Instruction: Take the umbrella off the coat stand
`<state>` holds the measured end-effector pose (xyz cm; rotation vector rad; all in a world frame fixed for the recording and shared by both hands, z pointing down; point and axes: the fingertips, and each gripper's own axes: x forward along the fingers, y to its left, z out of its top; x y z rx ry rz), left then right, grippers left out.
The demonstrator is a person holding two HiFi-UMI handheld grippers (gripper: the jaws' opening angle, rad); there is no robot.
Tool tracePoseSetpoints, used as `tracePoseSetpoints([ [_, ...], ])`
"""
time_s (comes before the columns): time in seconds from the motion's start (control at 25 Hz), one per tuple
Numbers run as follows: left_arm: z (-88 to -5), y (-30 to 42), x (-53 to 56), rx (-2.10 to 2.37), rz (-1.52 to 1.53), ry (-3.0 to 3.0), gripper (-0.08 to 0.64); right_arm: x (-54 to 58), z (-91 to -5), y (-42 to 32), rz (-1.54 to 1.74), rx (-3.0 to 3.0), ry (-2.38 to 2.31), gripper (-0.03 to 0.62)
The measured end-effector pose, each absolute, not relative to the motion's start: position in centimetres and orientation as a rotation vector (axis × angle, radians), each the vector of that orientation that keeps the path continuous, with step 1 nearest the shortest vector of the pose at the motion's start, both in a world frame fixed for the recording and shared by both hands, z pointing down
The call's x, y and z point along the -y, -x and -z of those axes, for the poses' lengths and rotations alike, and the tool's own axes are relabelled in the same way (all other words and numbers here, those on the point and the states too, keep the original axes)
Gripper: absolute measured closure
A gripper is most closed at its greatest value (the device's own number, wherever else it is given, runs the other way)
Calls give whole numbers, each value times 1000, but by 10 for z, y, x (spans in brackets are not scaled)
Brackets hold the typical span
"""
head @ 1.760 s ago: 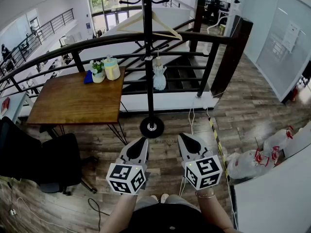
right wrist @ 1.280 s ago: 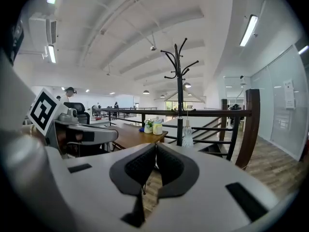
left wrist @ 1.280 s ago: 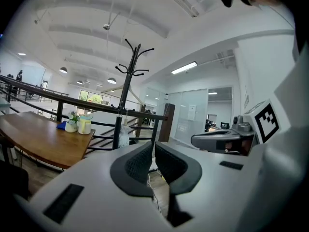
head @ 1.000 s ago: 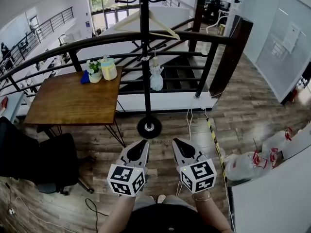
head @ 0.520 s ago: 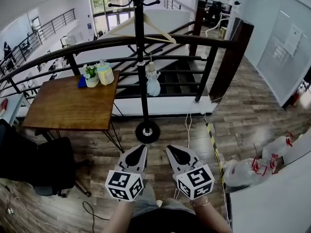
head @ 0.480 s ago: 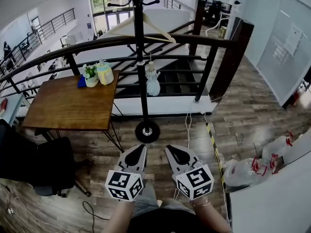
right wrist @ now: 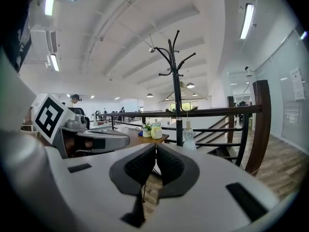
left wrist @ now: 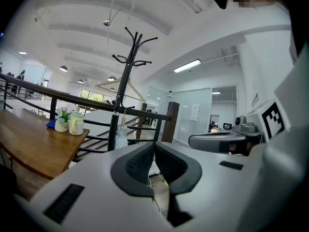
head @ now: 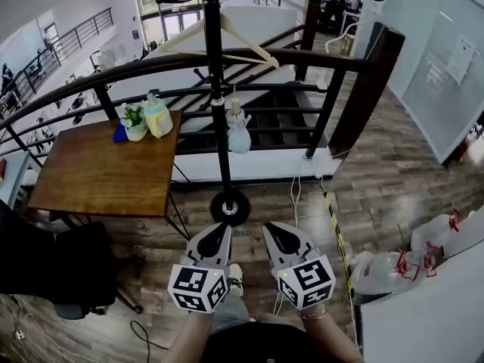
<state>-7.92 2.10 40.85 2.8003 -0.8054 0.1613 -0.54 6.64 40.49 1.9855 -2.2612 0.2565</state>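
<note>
A black coat stand (head: 217,97) rises in front of the railing, its round base (head: 229,206) on the wood floor. A small pale folded umbrella (head: 238,132) hangs from a low hook on the pole, and a wooden hanger (head: 227,39) hangs higher up. My left gripper (head: 220,231) and right gripper (head: 271,229) are side by side just short of the base, both shut and empty. In the left gripper view the umbrella (left wrist: 120,137) hangs ahead, left of the gripper (left wrist: 154,144). In the right gripper view the umbrella (right wrist: 187,137) hangs right of the gripper (right wrist: 155,147).
A wooden table (head: 98,178) with a potted plant (head: 134,122) and a yellow jar (head: 157,117) stands left of the stand. A black railing (head: 302,57) runs behind it, stairs beyond. A black chair (head: 53,271) is at the left, plastic bags (head: 389,267) at the right.
Both grippers have moved forward together toward the coat stand, which now stands nearer and larger. A foot has come into view below them. The jaws stay shut.
</note>
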Motion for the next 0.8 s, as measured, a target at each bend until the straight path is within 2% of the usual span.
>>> tracePoseSetpoints([
  [0.8, -373, -29, 186, 616, -113, -2928, 543, 148, -387, -78, -238, 2213, -2104, 561],
])
